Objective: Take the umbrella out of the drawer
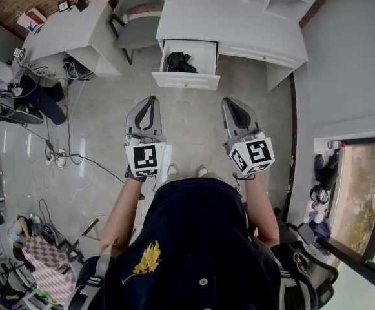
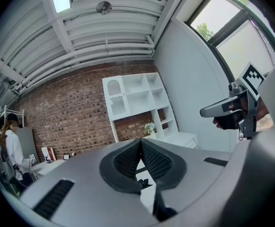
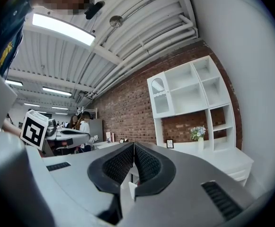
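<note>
Person stands on the tiled floor [image 1: 193,121] facing a white table [image 1: 232,18], one gripper in each hand, both held level and pointing at it.

Left gripper [image 1: 152,99]: fingers [image 2: 128,160] pressed together at the tips, nothing between them.
Right gripper [image 1: 228,102]: fingers [image 3: 146,164] also closed tip to tip, empty.
The grippers are side by side and apart from each other. Each one shows at the edge of the other's view.

Drawer [image 1: 186,80] on the table's left side is pulled open. The umbrella [image 1: 179,61], black and folded, lies inside it towards the left of the compartment. Both grippers are well short of the drawer, with bare floor between.

A grey-green chair [image 1: 135,11] is just left of the table, and a second white table [image 1: 71,28] is further left. A white shelf unit [image 3: 189,93] stands against a brick wall [image 3: 128,108] behind the table, with a vase of flowers [image 3: 197,134] on the tabletop.
</note>
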The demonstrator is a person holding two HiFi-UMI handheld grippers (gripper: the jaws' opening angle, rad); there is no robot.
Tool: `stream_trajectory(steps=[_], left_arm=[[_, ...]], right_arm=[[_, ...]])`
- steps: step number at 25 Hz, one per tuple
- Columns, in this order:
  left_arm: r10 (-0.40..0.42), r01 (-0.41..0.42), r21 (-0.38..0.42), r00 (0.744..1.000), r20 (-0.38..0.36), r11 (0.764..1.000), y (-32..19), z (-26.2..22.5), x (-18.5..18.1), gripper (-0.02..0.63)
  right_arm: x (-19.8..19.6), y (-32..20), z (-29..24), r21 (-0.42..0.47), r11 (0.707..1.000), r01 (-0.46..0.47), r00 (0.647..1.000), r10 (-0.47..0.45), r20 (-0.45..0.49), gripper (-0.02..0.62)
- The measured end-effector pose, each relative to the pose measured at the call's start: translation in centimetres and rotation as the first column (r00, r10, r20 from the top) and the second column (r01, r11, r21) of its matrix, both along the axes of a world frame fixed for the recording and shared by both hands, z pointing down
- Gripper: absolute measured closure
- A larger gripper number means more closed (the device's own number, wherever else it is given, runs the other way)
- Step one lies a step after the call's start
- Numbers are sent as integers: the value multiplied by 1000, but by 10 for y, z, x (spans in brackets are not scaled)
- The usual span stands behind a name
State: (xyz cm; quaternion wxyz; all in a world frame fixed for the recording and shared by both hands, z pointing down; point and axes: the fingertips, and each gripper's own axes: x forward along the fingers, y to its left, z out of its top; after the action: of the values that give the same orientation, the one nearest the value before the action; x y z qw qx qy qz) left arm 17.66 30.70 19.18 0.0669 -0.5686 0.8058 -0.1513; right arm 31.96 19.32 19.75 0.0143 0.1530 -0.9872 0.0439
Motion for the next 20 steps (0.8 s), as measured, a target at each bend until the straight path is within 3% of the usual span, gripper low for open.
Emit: stream_trajectory(steps=[13, 20], left_arm=[[-42, 43, -51, 999, 12, 998, -21, 8, 30, 589], [-72, 73, -90, 997, 15, 993, -5, 14, 22, 589]], right_arm=[[23, -34, 13, -47, 998, 45, 999, -44, 27, 569], [10, -22, 30, -98, 992, 78, 997, -77, 22, 569]])
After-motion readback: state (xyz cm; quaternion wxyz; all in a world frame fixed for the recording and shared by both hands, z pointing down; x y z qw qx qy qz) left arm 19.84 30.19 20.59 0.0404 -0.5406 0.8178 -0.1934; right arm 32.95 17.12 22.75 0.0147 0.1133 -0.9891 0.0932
